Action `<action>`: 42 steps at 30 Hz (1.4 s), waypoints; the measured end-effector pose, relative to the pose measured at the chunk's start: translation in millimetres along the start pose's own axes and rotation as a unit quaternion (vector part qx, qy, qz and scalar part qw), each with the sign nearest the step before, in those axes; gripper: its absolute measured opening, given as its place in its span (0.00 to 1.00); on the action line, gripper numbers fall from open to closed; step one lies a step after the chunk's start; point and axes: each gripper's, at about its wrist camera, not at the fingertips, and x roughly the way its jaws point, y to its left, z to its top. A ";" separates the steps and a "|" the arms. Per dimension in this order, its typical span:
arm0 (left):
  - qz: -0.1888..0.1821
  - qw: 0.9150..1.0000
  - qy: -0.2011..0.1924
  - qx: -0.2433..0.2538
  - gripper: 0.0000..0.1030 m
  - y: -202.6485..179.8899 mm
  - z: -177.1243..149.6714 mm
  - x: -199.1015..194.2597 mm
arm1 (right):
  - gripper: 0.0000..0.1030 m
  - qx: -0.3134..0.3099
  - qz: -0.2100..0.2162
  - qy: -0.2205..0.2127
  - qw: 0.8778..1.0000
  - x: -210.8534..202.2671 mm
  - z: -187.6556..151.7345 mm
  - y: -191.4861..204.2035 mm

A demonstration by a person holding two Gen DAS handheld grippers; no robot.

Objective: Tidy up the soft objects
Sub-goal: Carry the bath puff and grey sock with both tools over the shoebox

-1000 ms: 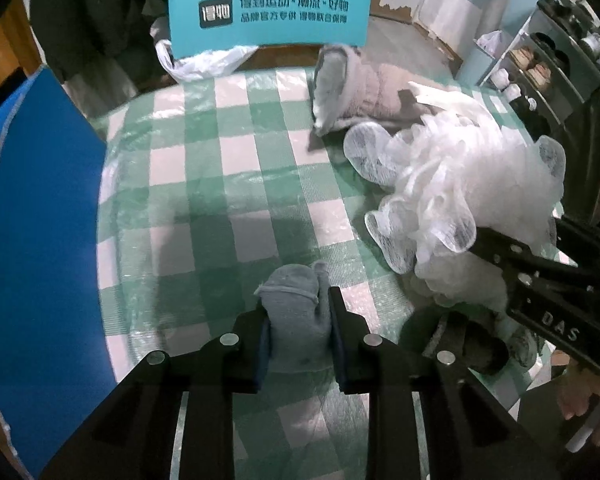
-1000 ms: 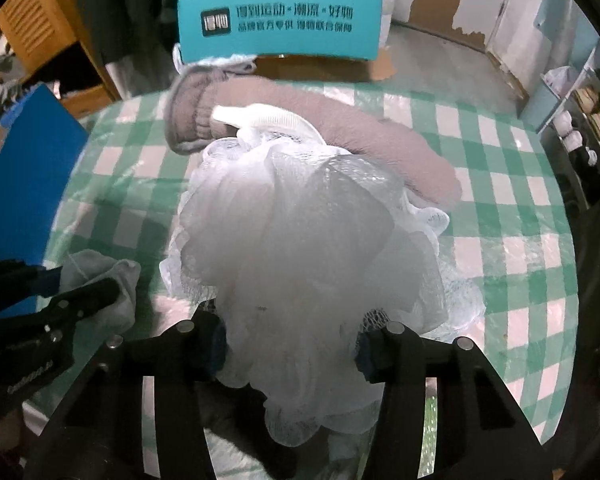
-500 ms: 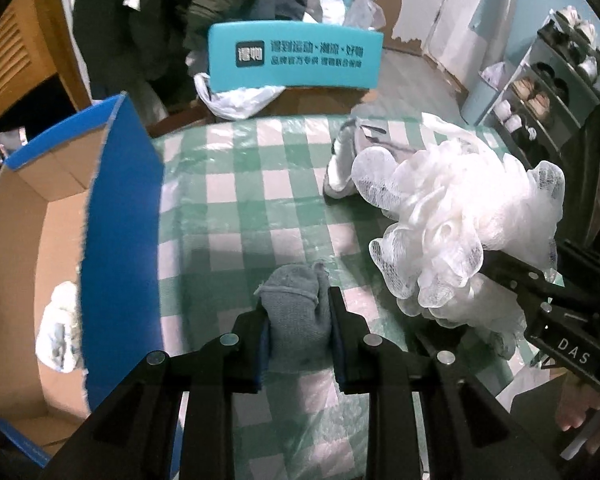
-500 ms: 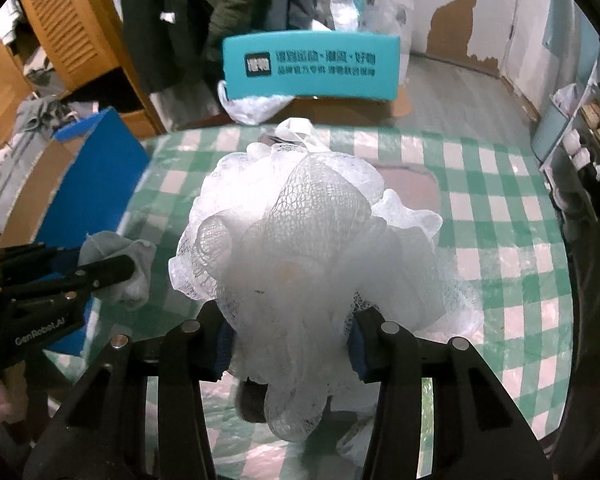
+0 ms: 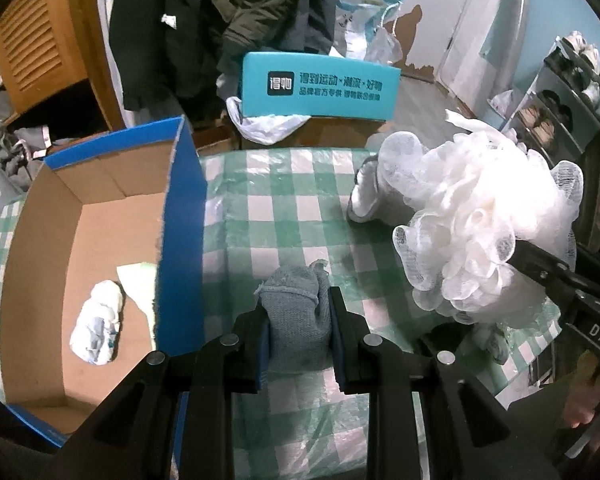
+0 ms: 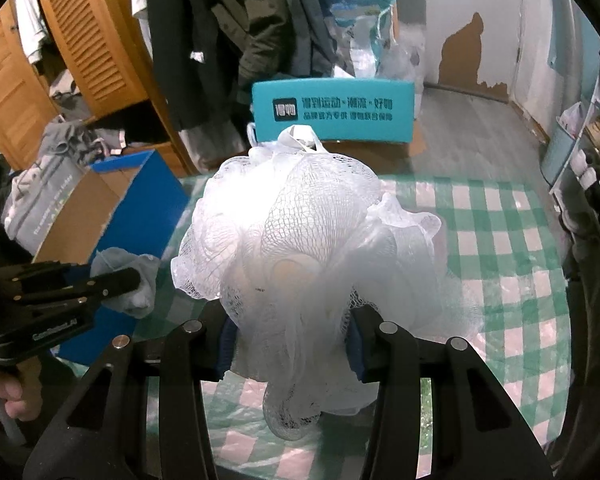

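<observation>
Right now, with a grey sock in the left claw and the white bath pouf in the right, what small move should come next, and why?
Probably carry the left claw sideways over the open blue box. Its grey sock is gripped and the box, beside it, already holds a white bundle.

A worktop (image 6: pixel 500 240) draped in green-and-white checked cloth under clear plastic fills a cluttered room. Behind it, dark coats (image 6: pixel 228 32) hang beside louvred wooden doors (image 6: pixel 92 40), and a teal printed box (image 5: pixel 320 84) sits at the far edge. White wall paint (image 6: pixel 468 40) peels above a grey plank floor (image 6: pixel 472 128). A rack of shoes (image 5: pixel 560 96) lines the pale blue wall at right.
</observation>
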 end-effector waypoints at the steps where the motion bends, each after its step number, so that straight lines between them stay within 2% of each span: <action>1: 0.001 1.000 -0.003 0.000 0.24 1.2 0.3 -2.5 | 0.43 -0.002 0.002 -0.002 1.000 -2.6 1.5 1.5; 18: 0.014 0.999 -0.046 -0.024 0.24 30.0 3.6 -42.8 | 0.42 -0.030 0.036 -0.045 0.998 -27.0 19.6 36.7; 42: 0.038 0.995 -0.065 -0.072 0.24 90.8 -9.6 -66.2 | 0.42 -0.073 0.080 -0.054 0.993 -18.2 48.1 111.5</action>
